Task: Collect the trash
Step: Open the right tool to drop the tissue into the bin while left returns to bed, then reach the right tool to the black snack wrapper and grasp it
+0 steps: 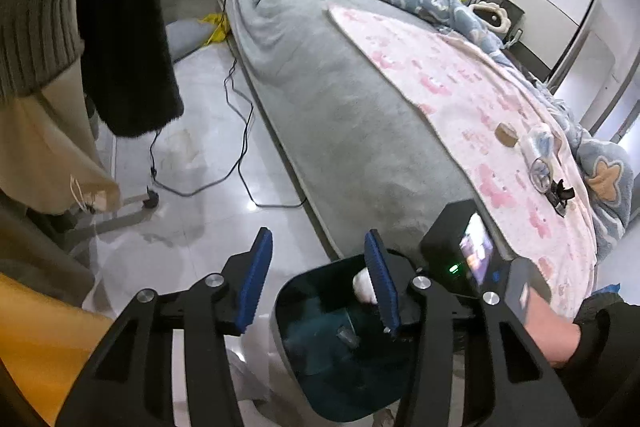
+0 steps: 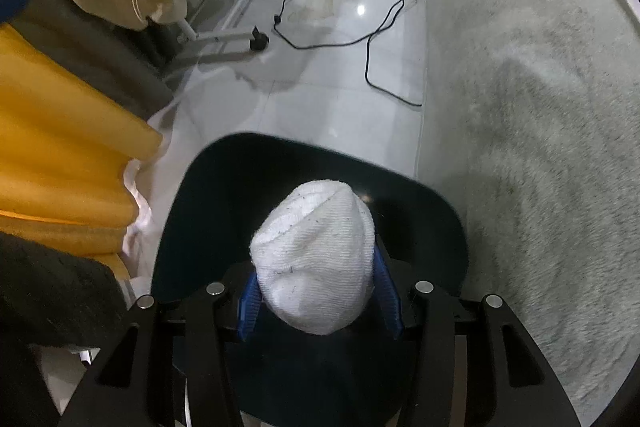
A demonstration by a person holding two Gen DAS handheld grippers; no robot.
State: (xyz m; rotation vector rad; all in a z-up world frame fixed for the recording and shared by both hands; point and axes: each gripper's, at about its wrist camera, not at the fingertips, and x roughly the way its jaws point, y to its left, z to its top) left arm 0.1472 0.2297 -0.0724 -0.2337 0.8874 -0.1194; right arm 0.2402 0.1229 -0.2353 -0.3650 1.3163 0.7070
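On the left, the left gripper (image 1: 318,281) hangs over the floor beside the bed (image 1: 352,115), its jaws parted with nothing between them. Just right of it and below stands the dark trash bin (image 1: 304,379), open-topped; something small and pale lies on its bottom, too dim to name, so at least a little seems collected already. Over the bin mouth the right gripper (image 2: 318,301) points steeply down, clamped on a white wad of cloth or paper (image 2: 316,259) that I judge is about to be dropped in. Further right, on the pink blanket (image 1: 460,99), several small bits remain: a brownish lump (image 1: 506,135), a crumpled clear wrapper (image 1: 540,141) and a black clip-like piece (image 1: 560,193). The task looks partway done.
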